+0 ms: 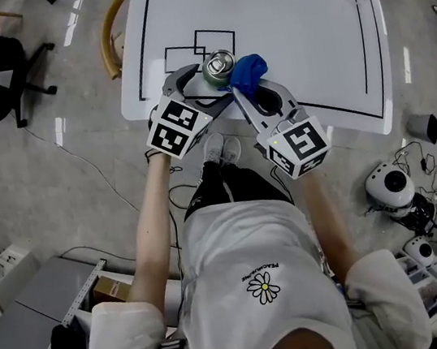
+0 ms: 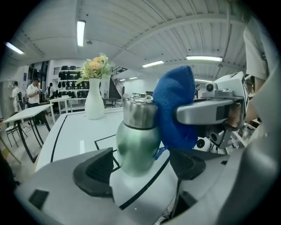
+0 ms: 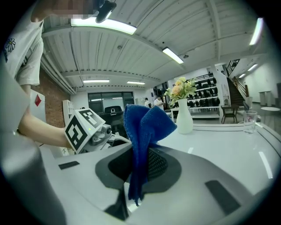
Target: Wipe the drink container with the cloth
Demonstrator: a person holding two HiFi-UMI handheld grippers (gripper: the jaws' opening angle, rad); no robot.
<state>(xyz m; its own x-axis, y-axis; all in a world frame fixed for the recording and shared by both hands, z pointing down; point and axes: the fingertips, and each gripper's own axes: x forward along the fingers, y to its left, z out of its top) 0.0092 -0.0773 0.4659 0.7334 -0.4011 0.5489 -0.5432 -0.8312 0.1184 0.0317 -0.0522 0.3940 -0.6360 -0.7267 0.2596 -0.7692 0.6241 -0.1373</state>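
Note:
A green drink container point(image 1: 218, 68) with a steel neck and cap stands upright on the white table point(image 1: 304, 41), near its front edge. In the left gripper view the container point(image 2: 137, 140) sits between the pads of my left gripper point(image 2: 140, 166), which is open. The left pad point(image 2: 94, 169) is close beside it, while bare table shows before the right pad point(image 2: 188, 163). My right gripper point(image 1: 247, 84) is shut on a blue cloth point(image 1: 248, 72). That cloth point(image 2: 175, 110) presses against the container's right side below the cap. It sticks up from the right gripper's point(image 3: 136, 166) closed jaws as a bunched cloth point(image 3: 145, 132).
A white vase with flowers point(image 2: 94, 103) stands at the table's far side, also visible as the vase point(image 3: 184, 116). A clear glass point(image 3: 249, 119) is near the far right corner. Black lines point(image 1: 198, 45) mark the tabletop. A chair point(image 1: 110, 35) stands left of the table.

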